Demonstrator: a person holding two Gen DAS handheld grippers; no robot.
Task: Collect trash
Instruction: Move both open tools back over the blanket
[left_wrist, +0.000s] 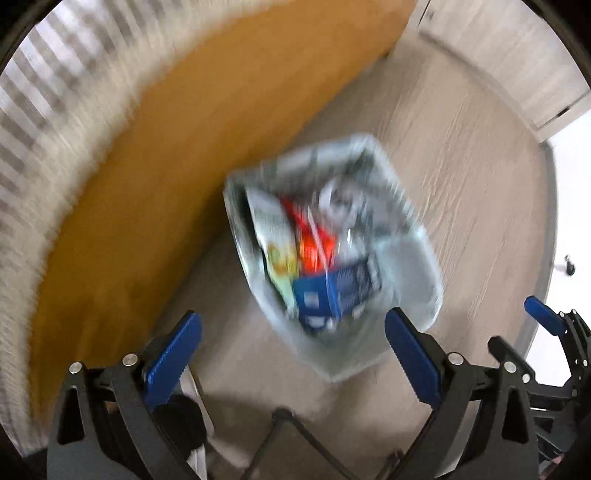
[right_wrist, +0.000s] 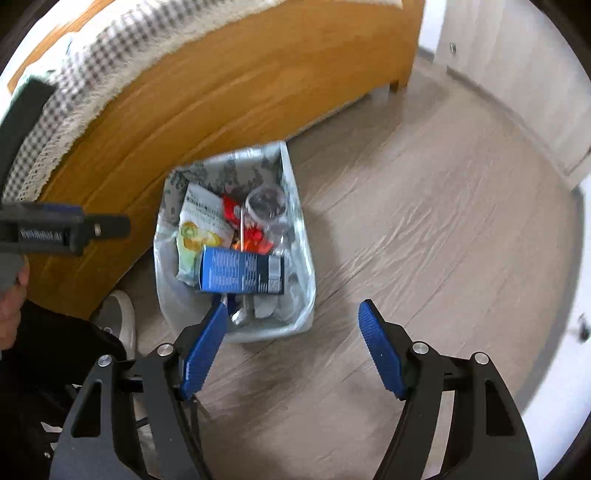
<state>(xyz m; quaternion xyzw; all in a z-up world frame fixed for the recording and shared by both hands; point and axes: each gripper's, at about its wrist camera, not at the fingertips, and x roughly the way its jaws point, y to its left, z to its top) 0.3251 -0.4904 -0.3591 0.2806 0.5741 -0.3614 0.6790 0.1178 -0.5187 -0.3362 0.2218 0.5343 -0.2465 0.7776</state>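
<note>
A trash bin lined with a clear plastic bag (right_wrist: 295, 229) stands on the floor beside a wooden bed frame; it also shows, blurred, in the left wrist view (left_wrist: 410, 258). Inside lie a blue box (right_wrist: 240, 273), red wrappers (right_wrist: 236, 212), a white and green packet (right_wrist: 195, 225) and a clear plastic cup (right_wrist: 266, 206). My left gripper (left_wrist: 293, 332) is open and empty, above the bin's near edge. My right gripper (right_wrist: 291, 321) is open and empty, its left finger over the bin's near rim. The right gripper's fingertips (left_wrist: 543, 314) show at the right of the left wrist view.
The wooden bed frame (right_wrist: 229, 85) with a checked cover (right_wrist: 74, 92) runs along the left. Pale wood floor (right_wrist: 424, 221) spreads to the right toward a light cabinet (right_wrist: 524, 74). A person's grey shoe (right_wrist: 118, 317) stands left of the bin.
</note>
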